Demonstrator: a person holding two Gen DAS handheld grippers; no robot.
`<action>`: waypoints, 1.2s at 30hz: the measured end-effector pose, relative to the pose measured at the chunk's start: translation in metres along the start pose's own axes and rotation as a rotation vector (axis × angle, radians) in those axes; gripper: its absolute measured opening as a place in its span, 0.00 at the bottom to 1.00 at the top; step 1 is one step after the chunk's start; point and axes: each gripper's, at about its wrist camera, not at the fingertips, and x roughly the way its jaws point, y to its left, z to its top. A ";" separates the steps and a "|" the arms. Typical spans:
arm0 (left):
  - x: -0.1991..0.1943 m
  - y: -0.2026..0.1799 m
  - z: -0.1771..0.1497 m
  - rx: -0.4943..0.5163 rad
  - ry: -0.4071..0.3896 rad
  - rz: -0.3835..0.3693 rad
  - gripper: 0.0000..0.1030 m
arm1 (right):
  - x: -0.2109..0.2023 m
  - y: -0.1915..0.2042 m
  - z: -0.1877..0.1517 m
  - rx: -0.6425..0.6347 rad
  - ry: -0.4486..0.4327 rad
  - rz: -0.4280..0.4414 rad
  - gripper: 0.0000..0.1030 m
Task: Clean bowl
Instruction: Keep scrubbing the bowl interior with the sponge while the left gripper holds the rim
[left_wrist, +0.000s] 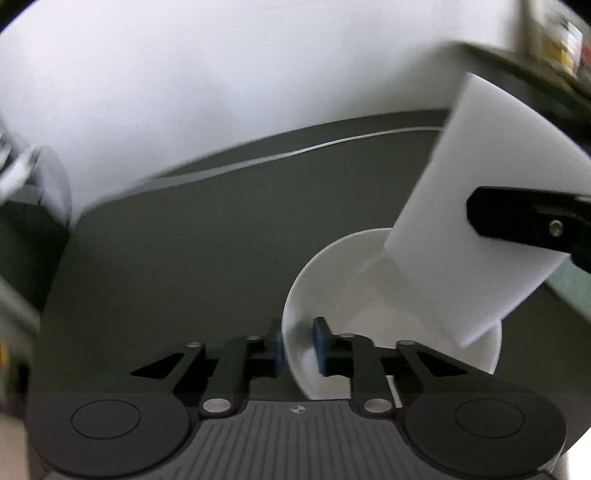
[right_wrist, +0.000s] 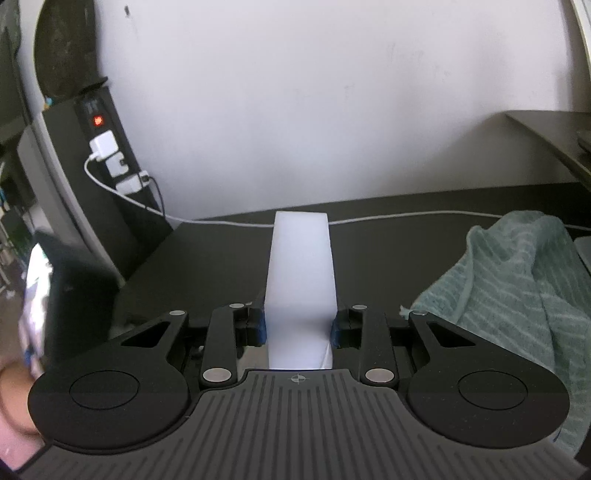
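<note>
My left gripper (left_wrist: 300, 347) is shut on the rim of a white bowl (left_wrist: 369, 295), one blue pad outside the wall and one inside. The bowl is tilted over the dark table. A white sponge block (left_wrist: 476, 206) reaches into the bowl from the upper right, held by the black finger of the other gripper (left_wrist: 517, 218). In the right wrist view my right gripper (right_wrist: 300, 326) is shut on that white sponge (right_wrist: 301, 266), which sticks out forward between the pads. The bowl is not seen in the right wrist view.
A teal striped towel (right_wrist: 517, 288) lies on the dark table (right_wrist: 388, 258) at the right. A white cable (right_wrist: 406, 216) runs along the table's back by the white wall. A black power strip (right_wrist: 107, 147) with white plugs stands at the left.
</note>
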 end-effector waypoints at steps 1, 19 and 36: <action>-0.002 0.000 -0.002 -0.008 0.003 -0.006 0.13 | 0.001 0.000 0.001 0.002 0.000 0.008 0.30; -0.009 -0.010 -0.009 0.023 -0.016 0.027 0.14 | -0.018 0.005 -0.006 -0.001 -0.014 -0.077 0.30; -0.007 -0.009 -0.009 0.035 -0.023 0.026 0.17 | -0.017 0.008 -0.011 -0.016 0.027 -0.096 0.30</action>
